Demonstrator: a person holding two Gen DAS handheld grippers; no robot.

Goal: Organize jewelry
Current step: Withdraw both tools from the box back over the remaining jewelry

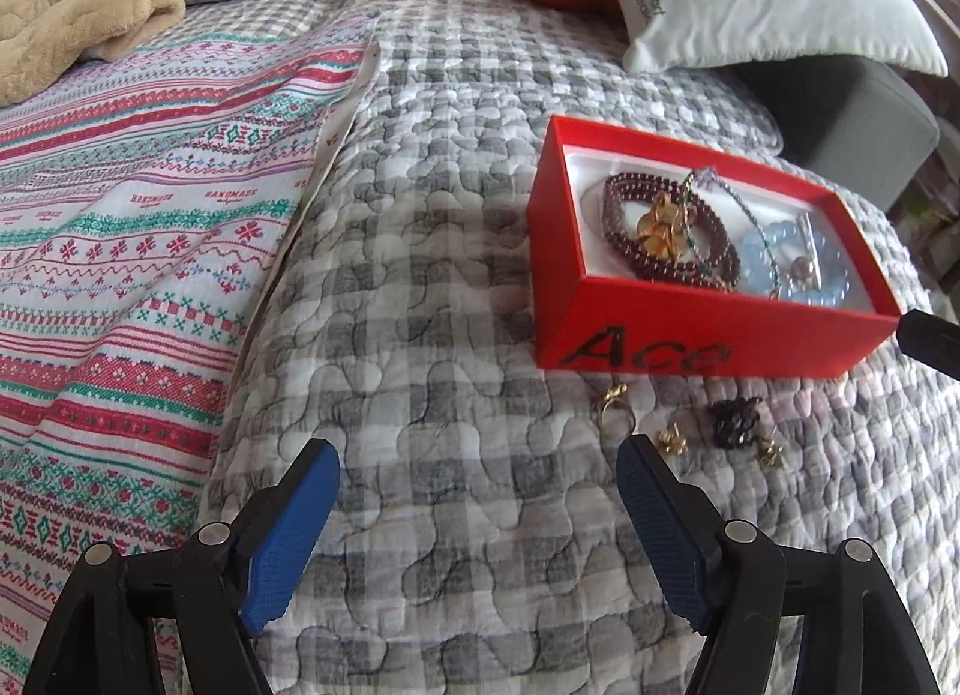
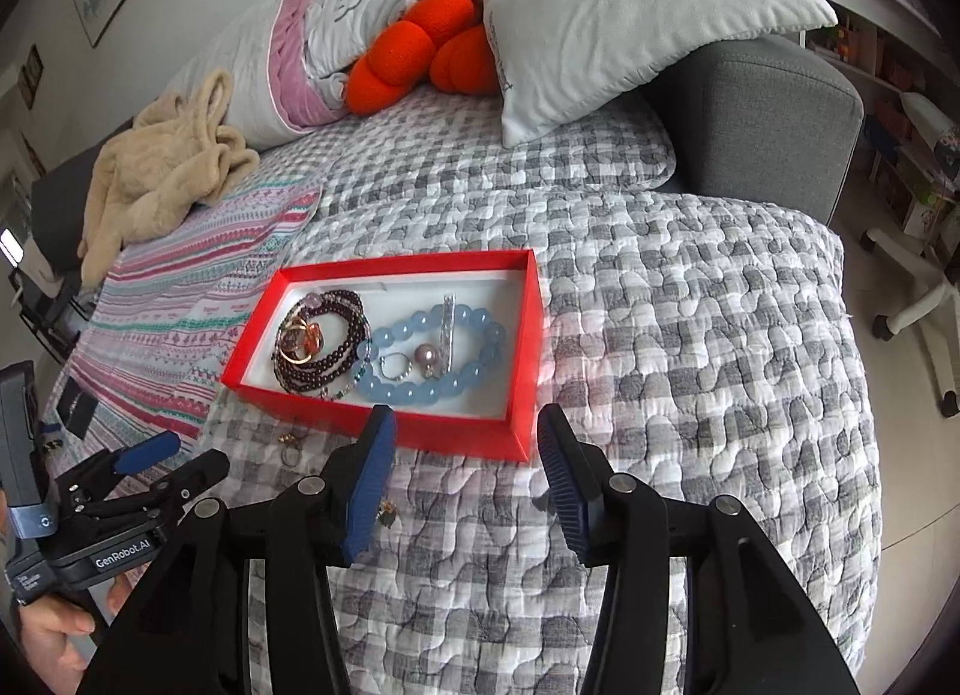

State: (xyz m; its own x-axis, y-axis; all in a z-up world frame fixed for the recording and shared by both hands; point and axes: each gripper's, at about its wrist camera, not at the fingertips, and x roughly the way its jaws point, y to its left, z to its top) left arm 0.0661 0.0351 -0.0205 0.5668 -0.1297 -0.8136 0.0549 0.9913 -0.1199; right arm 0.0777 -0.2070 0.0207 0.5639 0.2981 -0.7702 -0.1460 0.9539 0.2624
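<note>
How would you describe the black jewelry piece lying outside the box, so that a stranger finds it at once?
Find the red box marked "Ace" on the grey checked quilt. In front of its lettered side lie a few small loose pieces. The black jewelry piece is the only dark one there; its neighbours, a ring and small earrings, are gold.

Ahead of me: grey checked quilt (image 1: pixel 456 287), striped patterned blanket (image 1: pixel 138 227), beige fleece throw (image 2: pixel 162 167), orange knot cushion (image 2: pixel 414 59), deer-print pillow (image 2: pixel 630 17).
</note>
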